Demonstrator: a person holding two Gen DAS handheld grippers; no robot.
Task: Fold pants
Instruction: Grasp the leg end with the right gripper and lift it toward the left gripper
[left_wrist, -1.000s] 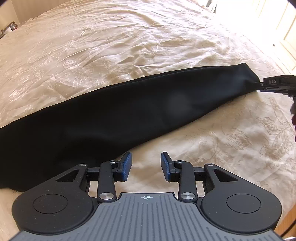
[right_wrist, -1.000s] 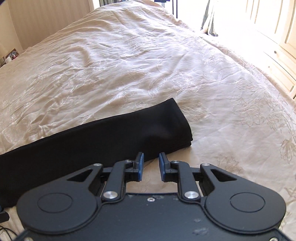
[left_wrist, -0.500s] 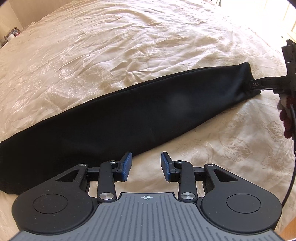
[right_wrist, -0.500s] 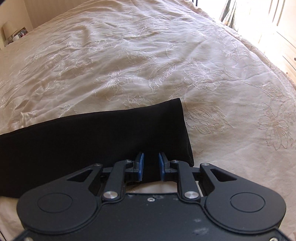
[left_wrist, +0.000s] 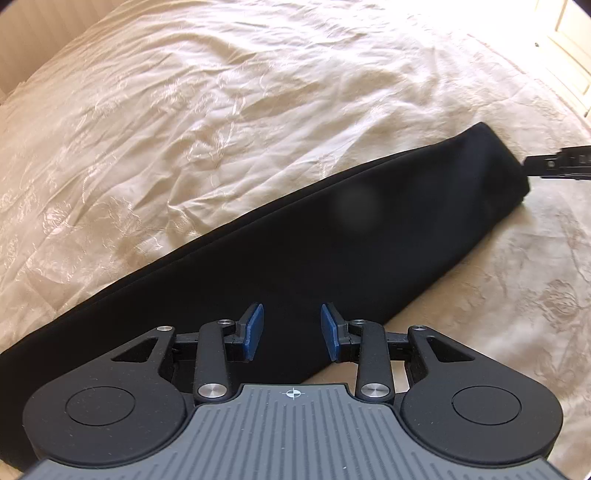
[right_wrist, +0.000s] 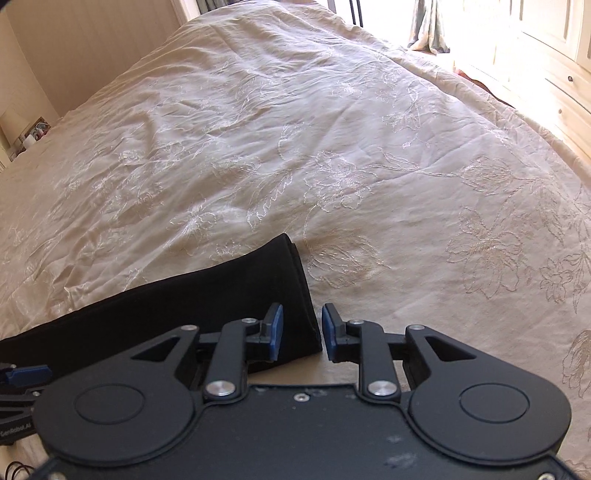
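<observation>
Black pants (left_wrist: 332, 236) lie flat on the bed as one long folded strip, running from lower left to upper right in the left wrist view. My left gripper (left_wrist: 291, 332) is open, with its jaws over the strip's near edge around the middle. The right wrist view shows the strip's hem end (right_wrist: 236, 295). My right gripper (right_wrist: 300, 328) is open with a narrow gap, and the hem's near corner sits between its jaws. The right gripper's tip also shows in the left wrist view (left_wrist: 554, 166) at the hem.
A cream embroidered bedspread (right_wrist: 332, 155) covers the whole bed. Light wooden cabinets (right_wrist: 554, 48) stand past the bed's right side. A curtain (right_wrist: 428, 22) hangs at the far end. Small items sit on a bedside surface (right_wrist: 29, 136) at far left.
My left gripper has moved forward over the pants' near edge. My right gripper has shifted right along the hem to its near corner. Both stay open.
</observation>
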